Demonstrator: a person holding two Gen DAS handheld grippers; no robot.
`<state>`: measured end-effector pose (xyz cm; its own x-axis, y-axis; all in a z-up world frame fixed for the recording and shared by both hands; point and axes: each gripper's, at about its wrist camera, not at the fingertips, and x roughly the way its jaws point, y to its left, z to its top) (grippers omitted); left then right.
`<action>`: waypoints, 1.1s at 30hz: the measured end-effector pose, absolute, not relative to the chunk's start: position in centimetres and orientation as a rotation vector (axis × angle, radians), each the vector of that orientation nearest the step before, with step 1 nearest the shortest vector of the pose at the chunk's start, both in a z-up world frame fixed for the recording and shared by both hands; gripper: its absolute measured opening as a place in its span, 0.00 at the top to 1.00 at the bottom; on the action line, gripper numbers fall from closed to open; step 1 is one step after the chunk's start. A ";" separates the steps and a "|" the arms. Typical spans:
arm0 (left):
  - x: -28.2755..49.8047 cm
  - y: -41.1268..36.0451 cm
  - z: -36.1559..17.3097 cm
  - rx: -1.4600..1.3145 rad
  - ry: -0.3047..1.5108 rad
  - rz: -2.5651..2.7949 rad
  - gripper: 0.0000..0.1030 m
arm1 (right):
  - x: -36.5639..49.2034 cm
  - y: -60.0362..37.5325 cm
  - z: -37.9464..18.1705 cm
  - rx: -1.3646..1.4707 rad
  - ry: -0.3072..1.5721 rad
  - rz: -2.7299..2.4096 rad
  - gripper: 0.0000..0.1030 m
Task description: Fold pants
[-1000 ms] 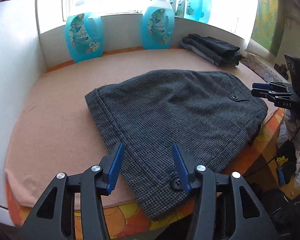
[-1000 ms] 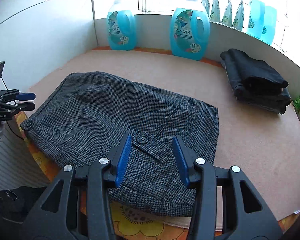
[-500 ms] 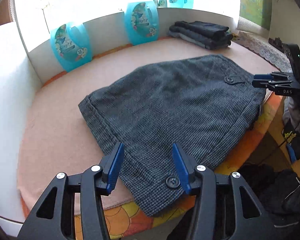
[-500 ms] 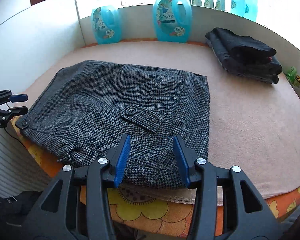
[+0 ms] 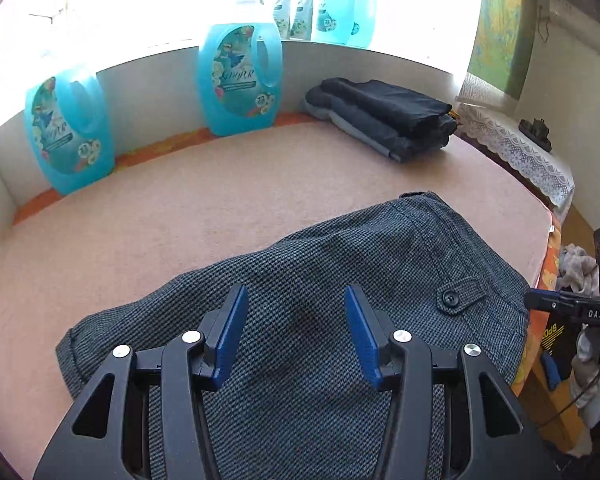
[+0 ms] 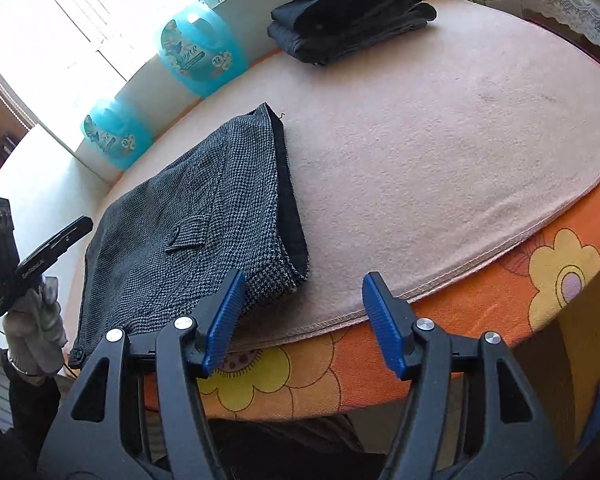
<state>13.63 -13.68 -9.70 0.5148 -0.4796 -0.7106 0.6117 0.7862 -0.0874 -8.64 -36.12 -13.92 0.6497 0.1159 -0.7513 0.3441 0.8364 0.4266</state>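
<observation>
- The left claw (image 5: 294,330) stands wide open over the grey checked pants (image 5: 340,280), its blue pads (image 5: 230,332) apart with cloth showing between them and nothing gripped.
- The right claw (image 6: 304,320) is likewise spread wide and holds nothing; it sits off the near edge of the table (image 6: 440,140), beside the near right corner of the pants (image 6: 204,216), with its left pad (image 6: 222,316) close to that corner.
- In the left wrist view the right claw's tip (image 5: 564,306) shows at the right edge, just beside the pants' side near the buttoned pocket tab (image 5: 458,294).
- In the right wrist view the left claw (image 6: 40,256) appears at the far left, held in a gloved hand (image 6: 34,320).
- The pants lie folded flat on the pinkish towel (image 5: 180,216) that covers the table, at its near edge, the dark lining showing along their right side.
- An orange flowered cloth (image 6: 500,300) lies under the towel and hangs over the table's front.
- A stack of dark folded clothes (image 5: 384,118) rests at the far right of the towel, well apart from the pants.
- Two blue detergent bottles (image 5: 240,80) stand against the white back wall, more on the sill above.
</observation>
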 end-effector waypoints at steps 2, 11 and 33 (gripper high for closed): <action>14.6 -14.4 -10.8 0.168 0.834 -0.684 0.51 | -8.5 -36.1 -13.8 0.591 0.867 -0.125 0.38; 15.5 -15.2 -15.0 0.215 0.956 -0.700 0.52 | -8.4 -34.6 -14.8 0.657 0.885 -0.115 0.38; 15.6 -16.3 -13.8 0.246 0.916 -0.729 0.52 | -6.7 -33.0 -15.2 0.750 0.738 -0.117 0.43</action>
